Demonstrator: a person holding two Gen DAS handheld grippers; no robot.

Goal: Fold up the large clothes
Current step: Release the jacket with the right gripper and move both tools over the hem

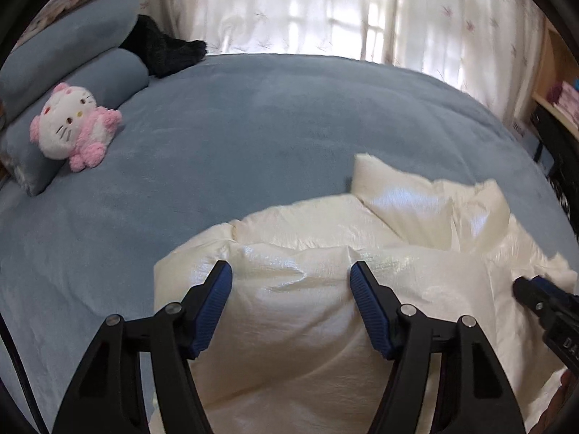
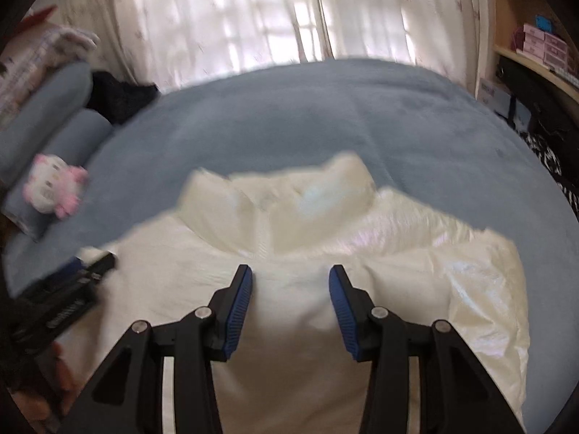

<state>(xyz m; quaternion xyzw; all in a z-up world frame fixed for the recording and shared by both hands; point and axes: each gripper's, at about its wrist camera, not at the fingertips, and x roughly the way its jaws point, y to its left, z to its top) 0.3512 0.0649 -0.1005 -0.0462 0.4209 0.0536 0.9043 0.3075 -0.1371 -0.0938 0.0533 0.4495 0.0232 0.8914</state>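
A cream-white puffy jacket (image 1: 325, 253) lies partly folded on the blue bed (image 1: 253, 126), collar end toward the window. It also shows in the right wrist view (image 2: 307, 224). My left gripper (image 1: 290, 275) is open, its jaws apart over the jacket's left part, holding nothing. My right gripper (image 2: 290, 278) is open over the jacket's middle, just below the collar, holding nothing. The right gripper also shows at the right edge of the left wrist view (image 1: 535, 289). The left gripper shows at the left edge of the right wrist view (image 2: 90, 264).
A pink and white plush cat (image 1: 72, 126) sits on blue pillows (image 1: 72, 43) at the left. A black garment (image 1: 163, 50) lies by the pillows. White curtains (image 1: 307, 7) hang behind the bed. A shelf with pink boxes (image 2: 542, 43) stands at the right.
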